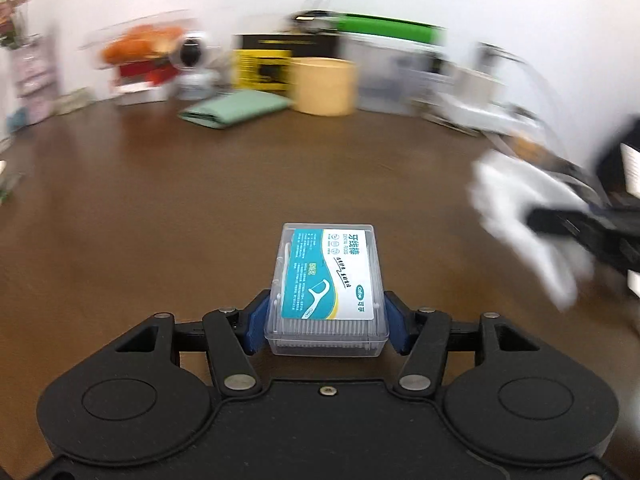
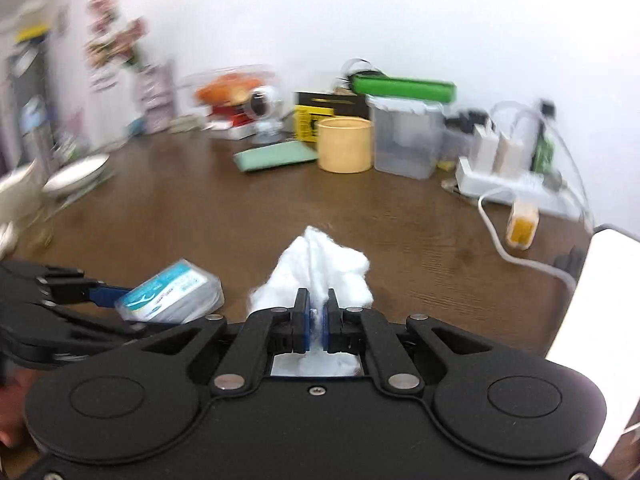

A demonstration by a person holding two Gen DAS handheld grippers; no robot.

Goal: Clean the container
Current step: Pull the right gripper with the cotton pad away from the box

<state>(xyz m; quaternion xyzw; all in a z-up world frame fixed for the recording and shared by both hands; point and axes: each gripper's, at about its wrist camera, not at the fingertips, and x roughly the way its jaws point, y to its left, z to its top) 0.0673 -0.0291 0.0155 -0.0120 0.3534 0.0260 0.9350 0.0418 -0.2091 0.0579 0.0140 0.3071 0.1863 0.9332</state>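
Each camera sits just behind its own fingers and looks forward, low over the brown table toward the white wall, and both views share the yellow cup and green cloth, while each also catches the other gripper at its side.

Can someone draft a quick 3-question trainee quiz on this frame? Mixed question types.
1. True or false: the left claw grips the floss pick box by its two sides.
2. What does the right claw pinch? A) green cloth B) white tissue C) yellow cup
3. Fill in: both claws are over a ____ wooden table.

Key: 1 true. 2 B, the white tissue; the green cloth and yellow cup sit at the back of the table. 3 brown.
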